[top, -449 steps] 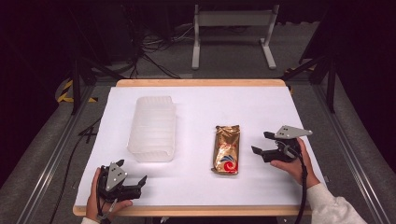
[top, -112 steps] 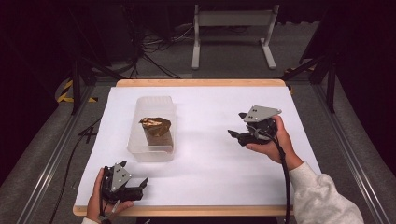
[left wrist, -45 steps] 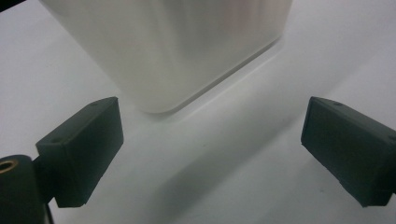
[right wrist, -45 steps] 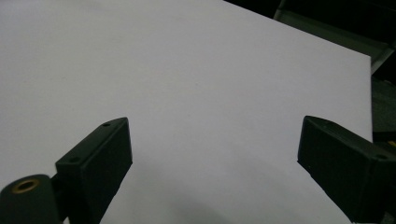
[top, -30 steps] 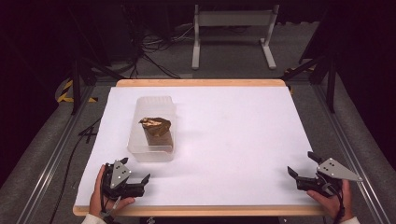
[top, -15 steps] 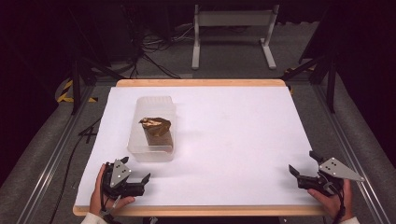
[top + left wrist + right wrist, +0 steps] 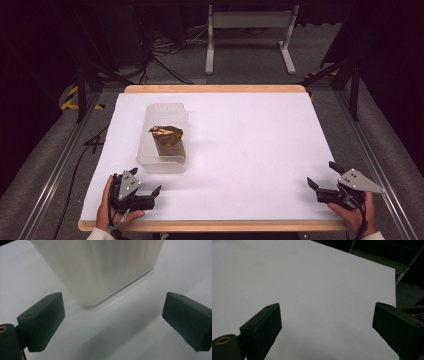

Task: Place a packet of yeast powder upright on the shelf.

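Snack packet: gold-brown packet sits crumpled inside the clear plastic container, toward its near end; top poking above the rim
Container: on the white table, left of centre; its ribbed wall looms in the left gripper view
Left gripper: near-left corner, just short of the container; jaws spread wide, holding nothing
Right gripper: near-right corner, well apart from the container; jaws wide apart, empty, bare table ahead

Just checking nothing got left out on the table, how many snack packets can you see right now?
1. The brown snack packet sits inside the clear plastic container on the table's left side. Nothing else shows inside the container, though its frosted walls could hide something.
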